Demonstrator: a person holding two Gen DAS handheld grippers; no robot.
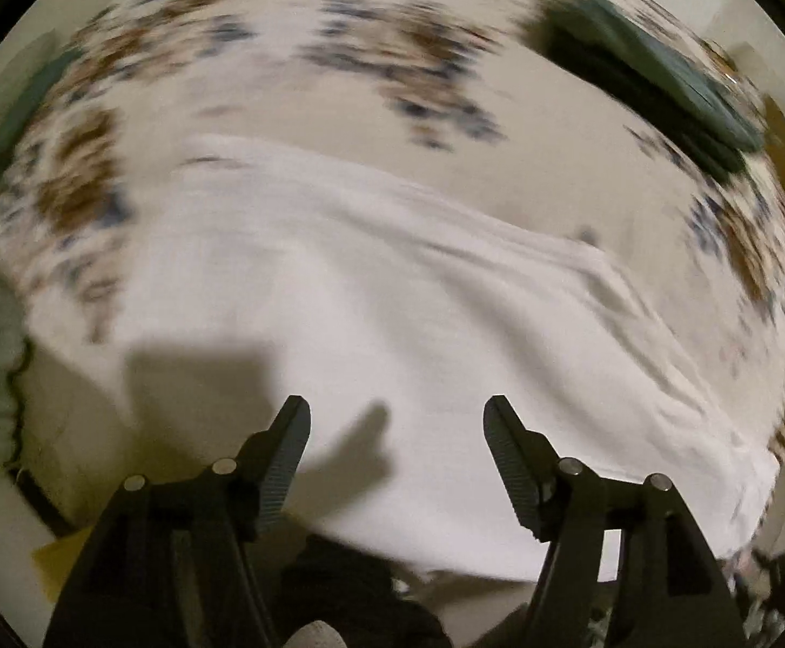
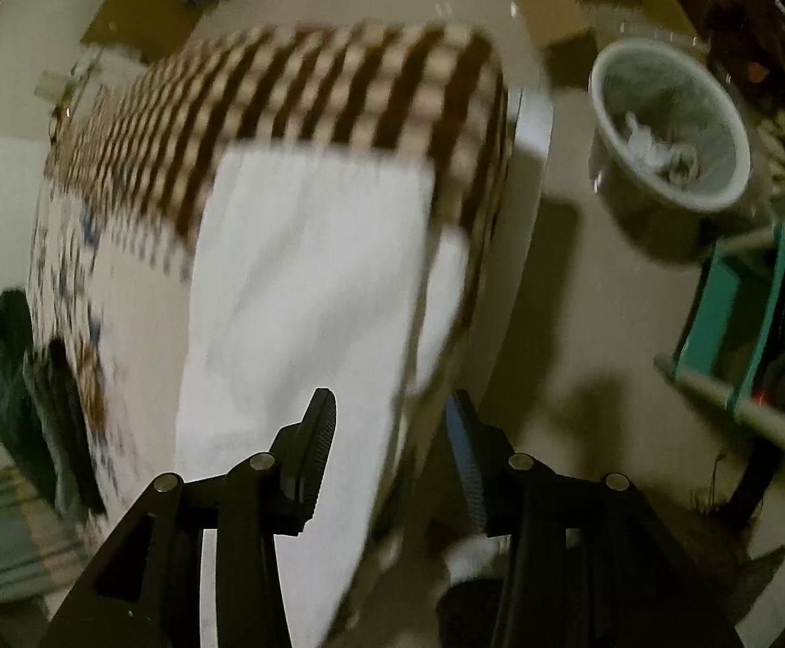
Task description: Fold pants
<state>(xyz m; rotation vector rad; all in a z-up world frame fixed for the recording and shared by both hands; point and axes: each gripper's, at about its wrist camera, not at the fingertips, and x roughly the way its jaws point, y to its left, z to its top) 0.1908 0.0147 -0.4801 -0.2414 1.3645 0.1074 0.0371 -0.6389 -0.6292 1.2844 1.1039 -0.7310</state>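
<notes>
Your left gripper (image 1: 396, 410) and right gripper (image 2: 392, 405) both hang spread wide and empty over the white pants (image 1: 370, 291), lying flat and creased on the patterned bedcover (image 1: 392, 59), a bin (image 2: 668, 135) standing beyond its corner.

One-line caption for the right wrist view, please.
Right gripper, jaws open and empty, above white pants laid along a patterned bedspread, with a waste bin on the floor beyond.

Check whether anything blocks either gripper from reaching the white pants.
Nothing visible does. The left gripper hangs open directly over the white pants, and the right gripper is open above them near the edge of the patterned bedspread.
</notes>
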